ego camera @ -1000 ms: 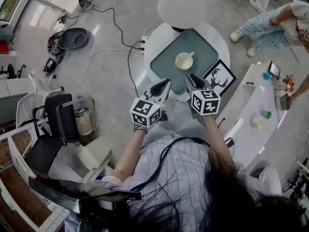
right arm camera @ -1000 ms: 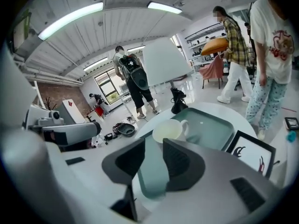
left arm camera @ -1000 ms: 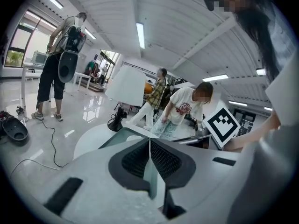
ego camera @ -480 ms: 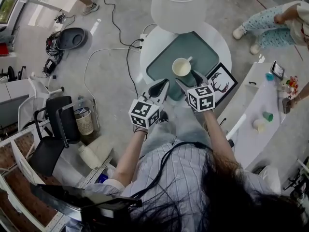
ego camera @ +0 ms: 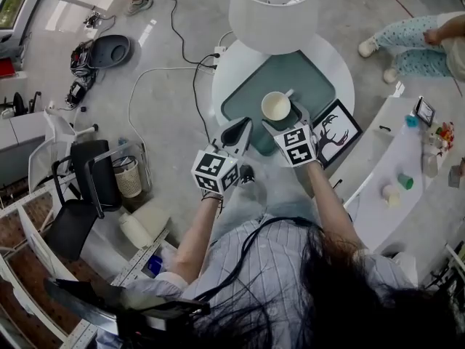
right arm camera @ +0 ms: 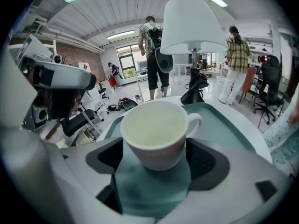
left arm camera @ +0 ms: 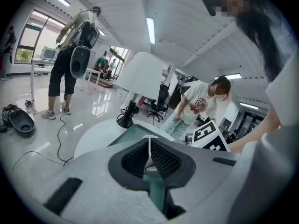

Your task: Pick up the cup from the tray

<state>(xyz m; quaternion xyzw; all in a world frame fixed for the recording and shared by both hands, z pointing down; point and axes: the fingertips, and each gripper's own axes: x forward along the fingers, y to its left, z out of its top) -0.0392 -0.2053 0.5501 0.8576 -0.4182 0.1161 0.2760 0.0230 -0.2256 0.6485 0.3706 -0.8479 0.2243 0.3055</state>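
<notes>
Your right tool (ego camera: 285, 121) has just been opening wide. The cup (ego camera: 276, 106) sits on the green tray (ego camera: 320, 78) between its jaws, untouched I think. Squeeze its sides slowly. Your left tool (ego camera: 239, 131) is clenched, empty.

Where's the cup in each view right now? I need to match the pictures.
Head view: cup sits upper centre on the teal tray, just ahead of the right tool.
Left gripper view: not in it.
Right gripper view: cup is dead centre, between jaws that have just been opening.
Shared landmark: the white lampshade, behind the tray in all three views.
</notes>
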